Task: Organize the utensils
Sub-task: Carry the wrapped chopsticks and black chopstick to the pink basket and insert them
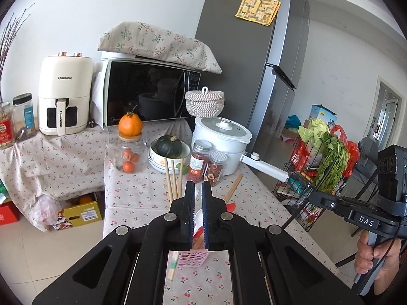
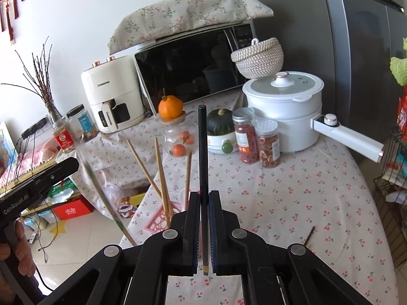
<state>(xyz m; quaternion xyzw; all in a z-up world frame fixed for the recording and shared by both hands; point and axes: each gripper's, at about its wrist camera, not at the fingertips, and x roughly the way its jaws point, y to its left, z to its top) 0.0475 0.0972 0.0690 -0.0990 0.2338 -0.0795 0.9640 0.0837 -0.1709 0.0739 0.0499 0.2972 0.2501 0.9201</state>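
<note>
Worktop [image 2: 292,203] under a cherry-print cloth runs ahead of both grippers. At its far end, well beyond the fingertips: microwave [image 2: 193,68] under a floral cover, white electric pot [image 2: 285,111] ahead-right, white air fryer [image 2: 112,99] ahead-left.

Pink perforated utensil holder [image 2: 162,218] stands just left of the right gripper [image 2: 204,193], near its fingertips; in the left wrist view the holder [image 1: 193,258] sits directly beneath the left gripper [image 1: 198,184]. Wooden chopsticks [image 2: 160,172] lean out of it, fanned upward.

Right gripper: jaws clamped on a black chopstick [image 2: 202,152], held nearly upright, its tip rising well past the fingertips, its lower end showing between the jaws.

Left gripper: jaws nearly together, narrow gap; cannot tell whether anything is pinched.

One dark chopstick [image 2: 309,235] lies flat on the cloth, right of the right gripper.
</note>
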